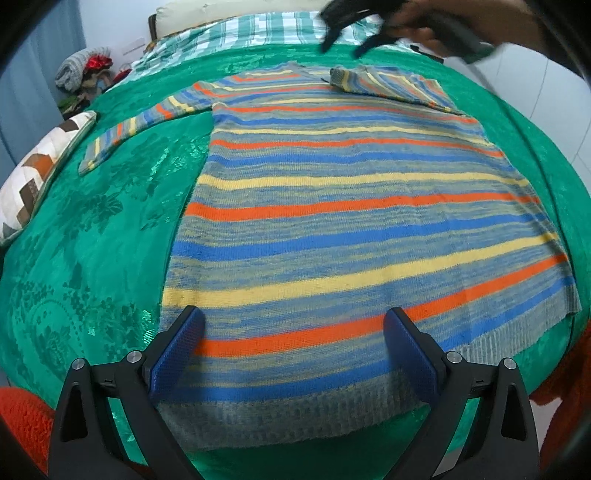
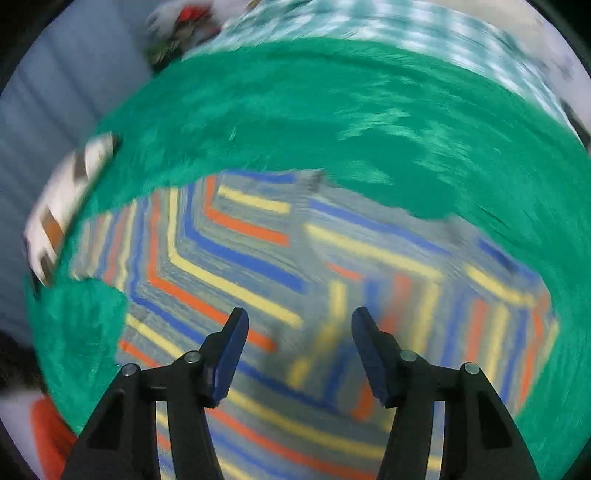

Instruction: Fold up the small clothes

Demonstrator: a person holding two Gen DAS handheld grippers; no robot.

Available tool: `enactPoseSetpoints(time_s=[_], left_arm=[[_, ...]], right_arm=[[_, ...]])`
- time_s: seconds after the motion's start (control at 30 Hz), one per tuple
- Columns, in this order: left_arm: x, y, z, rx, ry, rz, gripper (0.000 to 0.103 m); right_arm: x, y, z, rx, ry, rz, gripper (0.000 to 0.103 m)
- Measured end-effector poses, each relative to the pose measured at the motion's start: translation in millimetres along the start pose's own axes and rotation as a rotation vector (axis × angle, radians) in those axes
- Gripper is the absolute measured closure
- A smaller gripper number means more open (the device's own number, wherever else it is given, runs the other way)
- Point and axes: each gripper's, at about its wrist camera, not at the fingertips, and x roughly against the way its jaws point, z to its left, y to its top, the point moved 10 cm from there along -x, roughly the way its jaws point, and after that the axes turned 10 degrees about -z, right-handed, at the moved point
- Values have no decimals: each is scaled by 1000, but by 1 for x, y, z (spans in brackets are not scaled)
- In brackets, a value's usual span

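A striped knit sweater (image 1: 351,206) in blue, orange, yellow and grey lies flat on a green bedspread (image 1: 92,240). Its left sleeve (image 1: 136,125) stretches out to the left. Its right sleeve (image 1: 388,85) is folded in over the chest. My left gripper (image 1: 293,321) is open and empty, low over the hem. My right gripper (image 1: 345,40) shows blurred above the collar, open. In the right wrist view it (image 2: 300,321) is open and empty above the folded sleeve (image 2: 369,314) on the sweater (image 2: 229,258); that view is motion-blurred.
A patterned cushion (image 1: 40,173) lies at the bed's left edge. A checked green-and-white blanket (image 1: 251,29) and a pillow (image 1: 236,9) lie at the head. A pile of clothes (image 1: 85,74) sits far left. Orange-red fabric (image 1: 22,417) shows at the near corners.
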Motion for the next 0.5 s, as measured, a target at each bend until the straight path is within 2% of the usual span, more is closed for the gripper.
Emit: enactPoseSetpoints(time_s=[0.07, 0.13, 0.17, 0.2, 0.23, 0.3, 0.37, 0.43, 0.5], left_arm=[[0, 0, 1, 9, -9, 1, 4], [1, 1, 2, 13, -17, 1, 4], [1, 1, 2, 12, -22, 1, 4], [1, 1, 2, 11, -24, 2, 4], [1, 1, 2, 10, -28, 1, 4], [1, 2, 2, 13, -33, 1, 4], [0, 3, 1, 21, -39, 3, 4], [-1, 3, 1, 23, -39, 6, 4], [-2, 3, 0, 16, -32, 7, 4]], right_arm=[[-20, -6, -4, 62, -87, 58, 51], [-39, -16, -15, 63, -154, 124, 66], [-44, -18, -18, 38, -156, 134, 79], [-44, -17, -23, -3, -154, 120, 90], [-40, -15, -28, -41, -153, 94, 93], [-29, -7, -31, -139, -93, 17, 93], [-19, 6, -27, -223, 32, -76, 93], [-19, 9, -26, -258, 94, -116, 85], [-28, 2, -28, -353, 178, -88, 47]])
